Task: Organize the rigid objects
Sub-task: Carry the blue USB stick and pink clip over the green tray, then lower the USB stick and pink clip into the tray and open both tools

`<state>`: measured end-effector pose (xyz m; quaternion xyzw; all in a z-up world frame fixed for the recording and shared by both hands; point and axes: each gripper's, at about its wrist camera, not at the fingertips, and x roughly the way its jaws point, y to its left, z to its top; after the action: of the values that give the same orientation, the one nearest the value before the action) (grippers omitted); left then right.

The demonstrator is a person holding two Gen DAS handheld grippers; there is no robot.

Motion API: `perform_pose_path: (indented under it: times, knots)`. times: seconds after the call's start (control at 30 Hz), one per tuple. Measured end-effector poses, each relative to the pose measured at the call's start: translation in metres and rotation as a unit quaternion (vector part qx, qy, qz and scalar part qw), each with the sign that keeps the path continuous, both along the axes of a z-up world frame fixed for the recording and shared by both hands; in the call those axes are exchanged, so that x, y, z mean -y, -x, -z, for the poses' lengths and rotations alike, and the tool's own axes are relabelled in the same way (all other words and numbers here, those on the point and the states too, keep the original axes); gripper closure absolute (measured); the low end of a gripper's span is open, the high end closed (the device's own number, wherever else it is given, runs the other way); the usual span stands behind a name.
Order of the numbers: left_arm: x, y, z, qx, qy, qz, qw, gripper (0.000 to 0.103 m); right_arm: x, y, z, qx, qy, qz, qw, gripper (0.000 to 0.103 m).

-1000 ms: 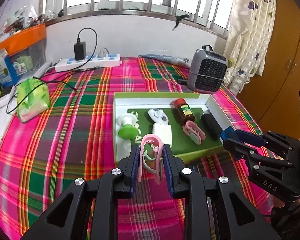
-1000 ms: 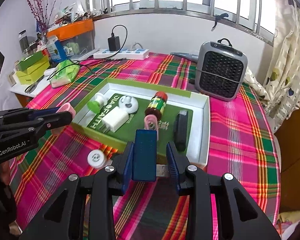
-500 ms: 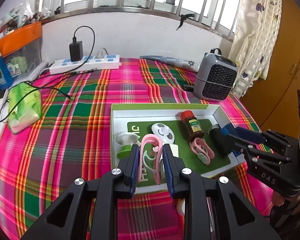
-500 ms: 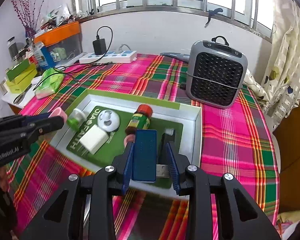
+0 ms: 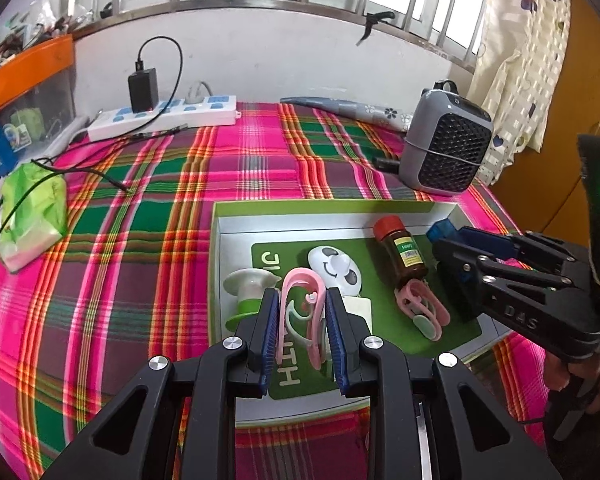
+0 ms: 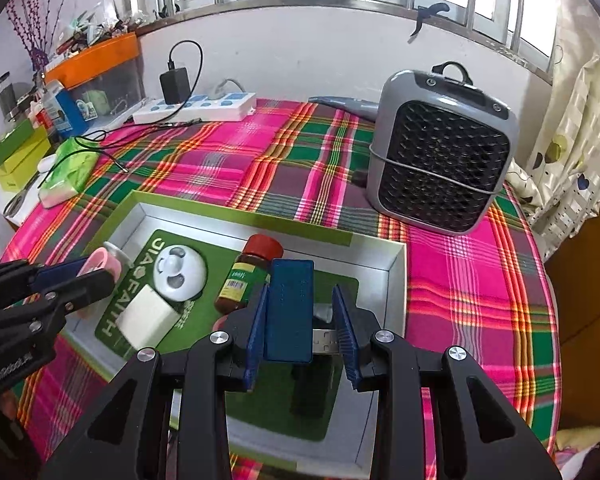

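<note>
The left tongs (image 5: 302,320) are clamped on a pink clip (image 5: 300,304), held upright between the blue pads (image 5: 271,328) above the near left part of the tray (image 5: 340,216). Directly beyond their tips lie a green spool (image 5: 247,300) and a white round smiley-faced gadget (image 5: 334,268), with a white block (image 6: 148,316) just beside the gadget on the green mat.

The right tongs (image 6: 302,332) stand slightly apart. A blue flat block (image 6: 291,308) rests against the left pad; a gap shows between the block and the right pad (image 6: 345,340), so it is touched on one side only. These tongs hang over the right part of the tray.

Just left of the right tongs' tips a brown bottle with a red cap (image 6: 248,276) lies on its side on the mat. In the left view, a second pink clip (image 5: 422,310) lies at the bottle's base, between the two pairs of tongs. A black object lies under the right tongs; its kind cannot be told.

Beyond the tray, ahead of the right tongs, a grey heater (image 6: 440,156) stands on the plaid table (image 5: 140,240). Far ahead of the left tongs a white power strip (image 5: 168,118) lies by the wall, and a green packet (image 5: 32,208) lies well to their left.
</note>
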<state>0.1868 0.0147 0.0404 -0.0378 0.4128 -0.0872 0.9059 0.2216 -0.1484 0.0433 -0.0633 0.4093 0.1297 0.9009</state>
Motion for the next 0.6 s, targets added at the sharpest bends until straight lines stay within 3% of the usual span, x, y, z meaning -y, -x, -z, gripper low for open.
perform_pose_path:
  times: [0.6]
  knots:
    - [0.008, -0.016, 0.014, -0.021, -0.005, 0.006, 0.9997, 0.080, -0.012, -0.021, 0.011, -0.007, 0.023, -0.011, 1.000, 0.069]
